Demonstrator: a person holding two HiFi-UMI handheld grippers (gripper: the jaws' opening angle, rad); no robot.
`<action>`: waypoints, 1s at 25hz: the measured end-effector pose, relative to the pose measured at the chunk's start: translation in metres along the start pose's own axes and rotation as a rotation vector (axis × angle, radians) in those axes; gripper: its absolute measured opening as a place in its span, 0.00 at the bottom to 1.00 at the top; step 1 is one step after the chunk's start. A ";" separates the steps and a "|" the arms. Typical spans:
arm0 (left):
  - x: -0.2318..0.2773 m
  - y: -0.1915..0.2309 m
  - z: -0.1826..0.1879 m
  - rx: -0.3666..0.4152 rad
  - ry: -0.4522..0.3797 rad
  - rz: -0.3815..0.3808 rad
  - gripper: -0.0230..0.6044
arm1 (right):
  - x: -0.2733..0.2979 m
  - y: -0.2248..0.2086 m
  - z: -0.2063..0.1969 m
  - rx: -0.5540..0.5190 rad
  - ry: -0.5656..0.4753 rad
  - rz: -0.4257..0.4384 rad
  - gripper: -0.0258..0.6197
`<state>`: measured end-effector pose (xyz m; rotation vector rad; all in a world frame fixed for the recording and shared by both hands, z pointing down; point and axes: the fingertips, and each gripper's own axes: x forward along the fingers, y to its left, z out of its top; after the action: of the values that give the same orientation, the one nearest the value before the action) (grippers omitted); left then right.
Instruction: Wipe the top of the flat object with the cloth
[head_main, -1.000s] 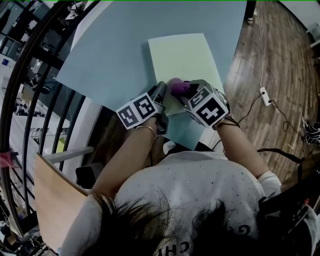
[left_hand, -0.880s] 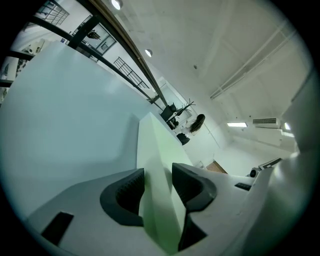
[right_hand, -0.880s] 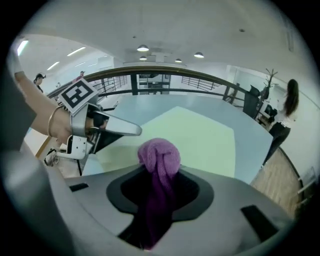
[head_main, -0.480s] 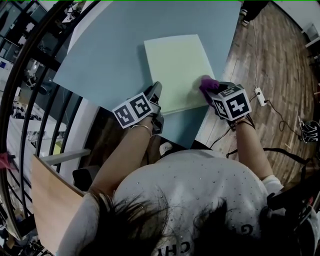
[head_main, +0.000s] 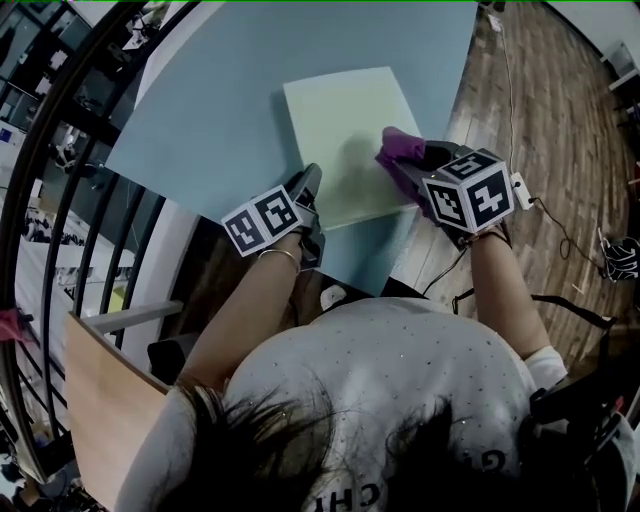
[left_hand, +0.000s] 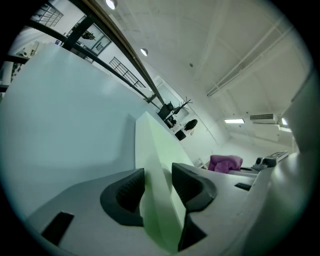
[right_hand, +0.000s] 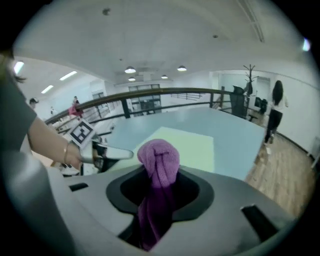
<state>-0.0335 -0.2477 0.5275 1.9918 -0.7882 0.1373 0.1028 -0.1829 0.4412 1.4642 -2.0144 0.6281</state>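
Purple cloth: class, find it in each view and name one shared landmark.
Head view: cloth right of centre, at the board's right edge.
Left gripper view: small, right of centre.
Right gripper view: centre, in the jaws.
Shared landmark: the pale green board.

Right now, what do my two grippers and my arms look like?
The left gripper and right gripper have smooth grey bodies with dark jaw pads. Each carries a cube covered in black-and-white square markers. You wear a light, dotted, short-sleeved top and a thin bracelet on the left wrist.
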 end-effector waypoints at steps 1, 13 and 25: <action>0.000 -0.001 -0.001 0.000 0.001 0.001 0.31 | 0.004 0.025 0.015 -0.007 -0.049 0.076 0.23; 0.001 -0.002 0.000 0.014 -0.003 0.000 0.30 | 0.054 0.066 -0.034 -0.223 0.122 0.025 0.23; 0.001 -0.002 0.000 0.016 -0.005 -0.001 0.30 | -0.003 -0.049 -0.082 -0.112 0.181 -0.188 0.23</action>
<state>-0.0317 -0.2474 0.5263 2.0080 -0.7916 0.1382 0.1644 -0.1409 0.5010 1.4545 -1.7223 0.5390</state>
